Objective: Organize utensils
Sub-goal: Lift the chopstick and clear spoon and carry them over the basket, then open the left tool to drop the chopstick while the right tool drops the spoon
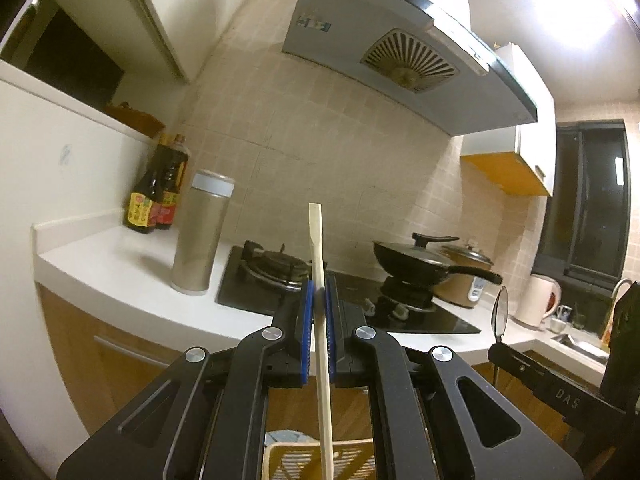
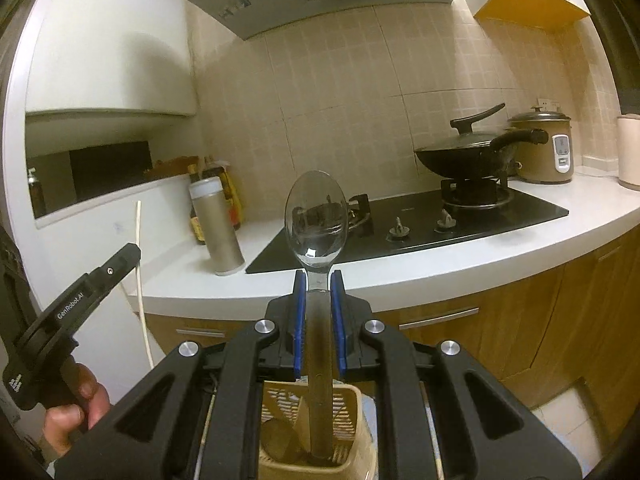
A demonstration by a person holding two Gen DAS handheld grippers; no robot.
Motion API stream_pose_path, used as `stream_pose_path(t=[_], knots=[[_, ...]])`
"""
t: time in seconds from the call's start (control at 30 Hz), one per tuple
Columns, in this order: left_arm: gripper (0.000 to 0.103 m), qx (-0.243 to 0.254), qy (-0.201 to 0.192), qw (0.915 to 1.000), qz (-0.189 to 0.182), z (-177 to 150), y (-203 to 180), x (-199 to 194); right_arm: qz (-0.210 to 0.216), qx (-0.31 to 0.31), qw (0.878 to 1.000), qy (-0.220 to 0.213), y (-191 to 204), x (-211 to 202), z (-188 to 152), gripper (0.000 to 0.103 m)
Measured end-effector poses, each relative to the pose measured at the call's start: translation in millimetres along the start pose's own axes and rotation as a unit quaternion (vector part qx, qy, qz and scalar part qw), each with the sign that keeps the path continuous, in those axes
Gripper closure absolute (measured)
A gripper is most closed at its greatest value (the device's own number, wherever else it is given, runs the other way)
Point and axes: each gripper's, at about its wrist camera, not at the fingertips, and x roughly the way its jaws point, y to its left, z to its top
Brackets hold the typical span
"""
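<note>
My left gripper (image 1: 319, 294) is shut on a pale wooden chopstick (image 1: 318, 248) held upright; its lower end hangs over a beige slotted utensil basket (image 1: 280, 460). My right gripper (image 2: 318, 280) is shut on a metal spoon (image 2: 316, 216), bowl up, with the handle reaching down into the same basket (image 2: 348, 408). In the right wrist view the left gripper (image 2: 120, 262) and the chopstick (image 2: 140, 276) show at the left, held by a hand. In the left wrist view the spoon (image 1: 500, 312) and the right gripper (image 1: 560, 392) show at the right.
A white counter (image 1: 120, 264) carries a metal thermos (image 1: 200, 236), sauce bottles (image 1: 160, 196), a black gas hob (image 1: 400, 312) with a lidded wok (image 1: 420, 264), a rice cooker (image 2: 544, 148) and a white kettle (image 1: 538, 300). A range hood (image 1: 400, 48) hangs above. Wooden cabinets (image 2: 520, 320) are below.
</note>
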Motion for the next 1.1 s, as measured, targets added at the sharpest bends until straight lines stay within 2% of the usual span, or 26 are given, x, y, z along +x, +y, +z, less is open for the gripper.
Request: stream_pose_path(t=[0.2, 0.3, 0.53, 0.6, 0.67, 0.77, 0.97, 1.1], knots=[[0.099, -0.010, -0.011, 0.9988, 0.047, -17.3, 9.0, 4.8, 0.001, -0.038, 0.999, -0.022, 7.5, 8.8, -14.5, 0.093], [0.099, -0.019, -0.010, 0.9982, 0.056, -23.1, 14.8, 4.8, 0.003, -0.063, 0.998, -0.022, 12.5, 13.1, -22.2, 0.093], [0.098, -0.013, -0.005, 0.9989, 0.045, -32.2, 17.8, -2.2, 0.016, -0.079, 0.997, -0.013, 17.4, 8.0, -35.5, 0.093], [0.092, -0.010, 0.007, 0.9993, 0.034, -33.4, 18.4, -5.1, 0.019, -0.084, 0.996, -0.007, 18.2, 3.1, -37.9, 0.092], [0.090, -0.009, 0.013, 0.9995, 0.029, -34.7, 19.9, -12.8, 0.028, -0.081, 0.996, 0.001, 16.8, -3.0, -40.1, 0.092], [0.068, -0.016, 0.014, 0.9994, 0.026, -35.3, 23.0, -26.7, 0.036, -0.068, 0.997, 0.013, 11.2, -10.9, -42.6, 0.090], [0.066, -0.021, 0.039, 0.9989, 0.013, -33.9, 26.6, -50.4, 0.050, -0.019, 0.998, 0.029, -7.4, -37.9, -48.7, 0.090], [0.066, -0.020, 0.047, 0.9985, 0.021, -33.6, 29.8, -62.8, 0.051, -0.014, 0.998, 0.042, -8.5, -49.0, -53.6, 0.090]])
